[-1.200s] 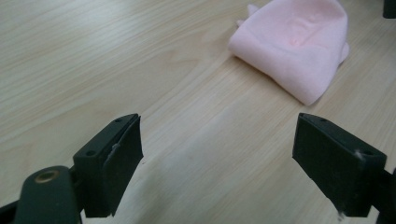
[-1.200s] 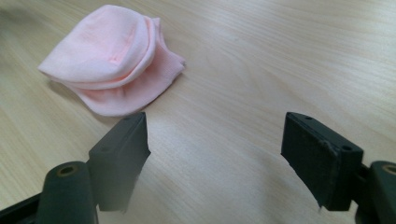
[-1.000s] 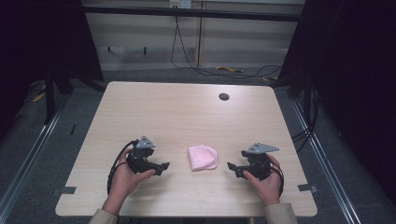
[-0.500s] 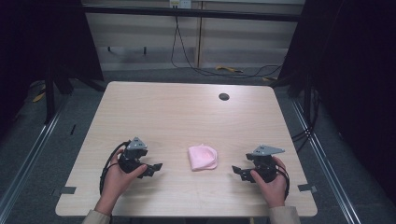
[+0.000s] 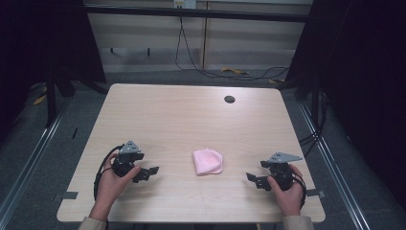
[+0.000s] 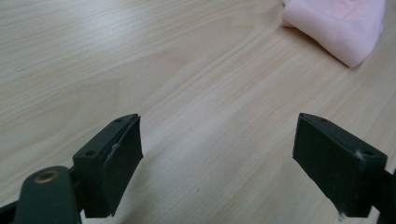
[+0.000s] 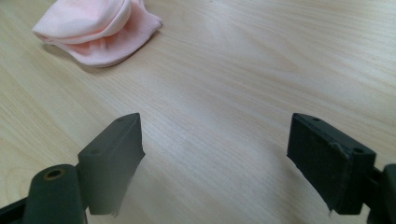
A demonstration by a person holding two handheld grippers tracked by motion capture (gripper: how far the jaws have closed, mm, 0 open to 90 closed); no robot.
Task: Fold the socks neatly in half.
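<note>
A folded pink cloth (image 5: 208, 161) lies flat on the light wooden table (image 5: 191, 120), near its front middle. My left gripper (image 5: 149, 171) rests low over the table to the cloth's left, jaws wide open with nothing between them; the cloth (image 6: 337, 28) sits at the top right of the left gripper view. To the cloth's right my right gripper (image 5: 252, 179) is also open and holds nothing. In the right gripper view the cloth (image 7: 95, 30) lies at the top left, well beyond the jaws. Each gripper (image 6: 224, 158) (image 7: 215, 163) is held by a hand.
A small dark round hole (image 5: 230, 99) sits near the table's far right edge. Cables (image 5: 210, 67) run along the floor behind the table. Metal rails (image 5: 28, 163) flank both sides, and dark curtains stand beyond them.
Both grippers have drawn back from the cloth toward the table's front corners, the left one going left and the right one going right. The cloth has stayed put.
</note>
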